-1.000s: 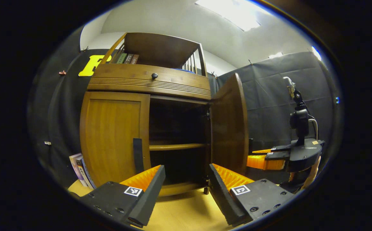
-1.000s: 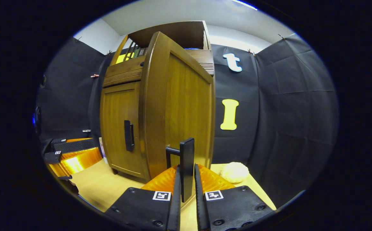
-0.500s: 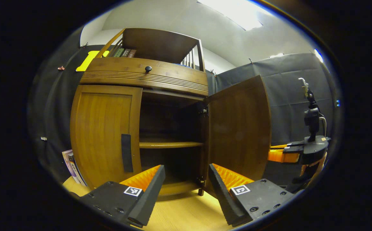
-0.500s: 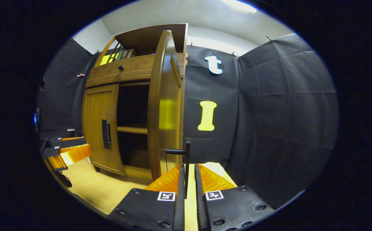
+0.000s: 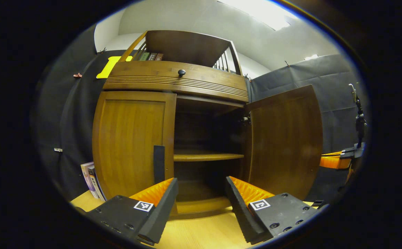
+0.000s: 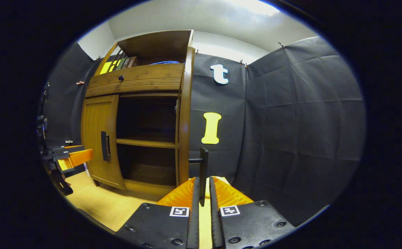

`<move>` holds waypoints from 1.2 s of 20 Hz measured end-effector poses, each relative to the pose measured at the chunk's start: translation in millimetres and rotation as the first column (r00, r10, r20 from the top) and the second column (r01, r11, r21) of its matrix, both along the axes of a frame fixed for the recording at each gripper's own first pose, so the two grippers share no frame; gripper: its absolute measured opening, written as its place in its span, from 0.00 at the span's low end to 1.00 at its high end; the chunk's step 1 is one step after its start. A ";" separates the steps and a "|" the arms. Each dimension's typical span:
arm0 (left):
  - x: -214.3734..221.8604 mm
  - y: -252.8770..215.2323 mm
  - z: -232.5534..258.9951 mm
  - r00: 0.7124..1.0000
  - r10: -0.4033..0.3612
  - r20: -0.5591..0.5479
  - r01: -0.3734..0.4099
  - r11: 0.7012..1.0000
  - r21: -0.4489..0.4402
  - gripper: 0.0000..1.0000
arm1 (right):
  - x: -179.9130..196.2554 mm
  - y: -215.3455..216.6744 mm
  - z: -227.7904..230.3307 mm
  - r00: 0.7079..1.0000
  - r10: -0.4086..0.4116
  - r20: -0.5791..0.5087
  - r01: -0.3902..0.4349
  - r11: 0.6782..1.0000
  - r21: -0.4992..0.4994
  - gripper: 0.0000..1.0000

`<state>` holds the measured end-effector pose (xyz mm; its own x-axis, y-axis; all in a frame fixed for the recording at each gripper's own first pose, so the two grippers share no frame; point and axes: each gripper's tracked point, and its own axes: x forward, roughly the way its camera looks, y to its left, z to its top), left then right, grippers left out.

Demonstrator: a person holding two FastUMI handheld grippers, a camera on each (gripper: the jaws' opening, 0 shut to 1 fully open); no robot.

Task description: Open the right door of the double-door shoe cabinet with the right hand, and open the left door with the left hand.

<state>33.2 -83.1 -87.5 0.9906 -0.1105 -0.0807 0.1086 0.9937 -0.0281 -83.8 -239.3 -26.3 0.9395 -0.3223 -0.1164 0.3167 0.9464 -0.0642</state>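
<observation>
Shoe cabinet of brown wood [image 5: 173, 77]: right gripper [image 6: 202, 199] clamps the black bar handle [image 6: 203, 173] of the wide-open right door [image 5: 284, 141], so next the spread, empty left gripper [image 5: 201, 193] at lower centre must grip the closed left door's handle [image 5: 158, 162].

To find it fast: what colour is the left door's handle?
Black; the handle on the closed left door shows best in the right gripper view.
</observation>
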 end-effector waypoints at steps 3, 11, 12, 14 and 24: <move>11.8 18.9 -4.9 0.998 0.058 0.007 -0.058 0.998 0.012 0.86 | -9.2 15.8 10.0 0.999 0.029 0.022 -0.028 0.999 -0.027 0.14; 74.9 72.7 -16.7 0.984 0.174 0.041 -0.175 0.984 0.018 0.87 | -18.7 83.9 7.4 0.974 0.226 0.006 -0.226 0.974 -0.035 0.95; 84.1 75.7 -18.2 0.983 0.176 0.050 -0.178 0.984 0.026 0.87 | -17.6 87.9 5.2 0.971 0.238 0.001 -0.238 0.971 -0.026 0.97; 101.3 80.1 -20.5 0.982 0.177 0.070 -0.180 0.983 0.042 0.89 | -15.8 99.1 -2.9 0.964 0.266 -0.008 -0.266 0.964 0.000 0.97; 145.6 106.6 -34.2 0.975 0.205 0.080 -0.208 0.978 0.030 0.75 | -10.6 105.7 1.0 0.964 0.264 0.037 -0.263 0.965 -0.015 0.96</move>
<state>178.8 23.5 -121.7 0.9951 0.0987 -0.0040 -0.0987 0.9951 0.0104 -94.4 -133.6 -25.3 0.9950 -0.0638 -0.0767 0.0587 0.9960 -0.0668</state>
